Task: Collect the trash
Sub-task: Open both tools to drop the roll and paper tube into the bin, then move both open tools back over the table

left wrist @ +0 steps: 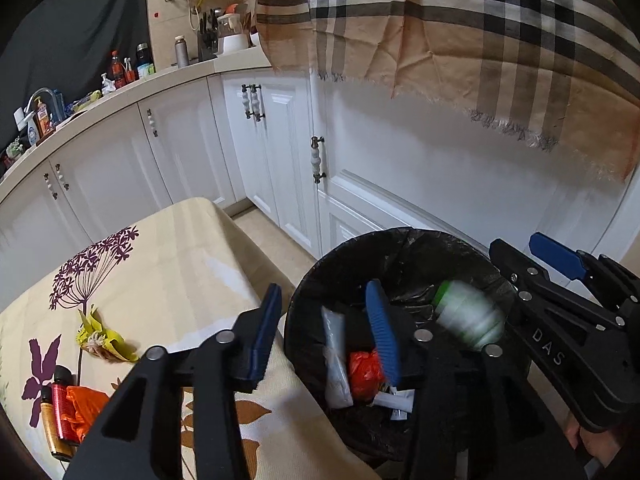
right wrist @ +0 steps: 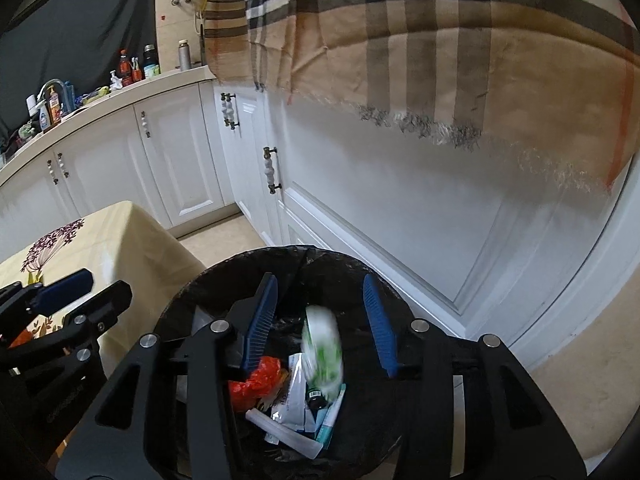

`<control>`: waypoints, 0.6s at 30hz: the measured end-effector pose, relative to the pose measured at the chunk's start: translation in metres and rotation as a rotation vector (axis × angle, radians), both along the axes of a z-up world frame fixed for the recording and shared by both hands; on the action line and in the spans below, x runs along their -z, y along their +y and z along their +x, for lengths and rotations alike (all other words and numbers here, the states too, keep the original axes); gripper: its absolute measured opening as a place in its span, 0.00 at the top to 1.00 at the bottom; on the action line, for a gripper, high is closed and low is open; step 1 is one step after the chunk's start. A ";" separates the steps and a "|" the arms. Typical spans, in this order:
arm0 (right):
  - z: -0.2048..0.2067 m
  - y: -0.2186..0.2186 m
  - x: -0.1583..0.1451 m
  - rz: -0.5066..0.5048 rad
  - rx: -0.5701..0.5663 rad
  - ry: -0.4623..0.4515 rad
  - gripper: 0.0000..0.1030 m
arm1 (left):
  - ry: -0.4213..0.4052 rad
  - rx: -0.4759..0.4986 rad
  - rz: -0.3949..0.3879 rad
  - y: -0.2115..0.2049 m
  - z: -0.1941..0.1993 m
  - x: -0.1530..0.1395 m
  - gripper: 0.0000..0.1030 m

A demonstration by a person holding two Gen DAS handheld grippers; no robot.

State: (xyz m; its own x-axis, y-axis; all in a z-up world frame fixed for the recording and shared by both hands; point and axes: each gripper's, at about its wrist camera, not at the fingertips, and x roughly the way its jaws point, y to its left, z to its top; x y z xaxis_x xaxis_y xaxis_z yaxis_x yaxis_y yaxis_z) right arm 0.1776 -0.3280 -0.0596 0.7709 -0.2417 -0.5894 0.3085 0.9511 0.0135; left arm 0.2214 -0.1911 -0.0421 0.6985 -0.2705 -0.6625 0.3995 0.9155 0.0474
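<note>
A black-lined trash bin stands on the floor beside the table. A green and white bottle, motion-blurred, is in the air over the bin, free of both grippers. My right gripper is open above the bin and empty; it also shows in the left wrist view. My left gripper is open and empty over the table edge and bin rim. On the table lie a yellow wrapper, a red tube, an amber bottle and an orange bag.
The bin holds an orange-red bag, white packets and a tube. The floral tablecloth covers the table left of the bin. White cabinets stand behind. A checked cloth hangs above.
</note>
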 end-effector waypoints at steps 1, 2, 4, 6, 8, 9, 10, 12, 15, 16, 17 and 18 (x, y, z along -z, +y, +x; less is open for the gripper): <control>0.001 0.000 0.000 0.001 0.001 0.002 0.58 | 0.000 0.001 0.004 0.000 0.000 0.000 0.56; 0.000 0.000 0.001 -0.001 0.003 0.003 0.58 | 0.001 0.002 0.005 0.000 0.000 0.001 0.55; -0.002 0.001 0.001 -0.002 0.002 0.003 0.58 | 0.001 -0.001 0.006 0.001 0.000 0.001 0.54; -0.003 0.003 0.000 -0.004 0.001 0.004 0.58 | -0.002 -0.007 0.004 0.003 0.000 0.000 0.51; -0.005 0.004 -0.001 -0.005 0.000 0.004 0.57 | -0.007 -0.012 0.001 0.006 -0.002 -0.002 0.49; -0.006 0.005 -0.001 -0.004 0.000 0.003 0.57 | -0.010 -0.014 0.000 0.008 -0.003 -0.004 0.48; -0.004 0.006 -0.002 -0.002 -0.003 0.004 0.57 | -0.013 -0.016 -0.001 0.009 -0.004 -0.005 0.48; -0.005 0.009 -0.004 -0.002 -0.007 0.001 0.57 | -0.020 -0.022 -0.002 0.015 -0.007 -0.008 0.45; -0.008 0.017 -0.010 0.003 -0.023 -0.008 0.57 | -0.030 -0.040 -0.006 0.028 -0.015 -0.013 0.43; -0.009 0.020 -0.011 0.006 -0.030 -0.011 0.57 | -0.029 -0.046 -0.009 0.033 -0.017 -0.014 0.43; -0.010 0.025 -0.013 0.011 -0.041 -0.013 0.57 | -0.027 -0.056 -0.012 0.040 -0.020 -0.015 0.43; -0.010 0.029 -0.014 0.015 -0.052 -0.013 0.57 | -0.027 -0.067 -0.013 0.048 -0.023 -0.016 0.43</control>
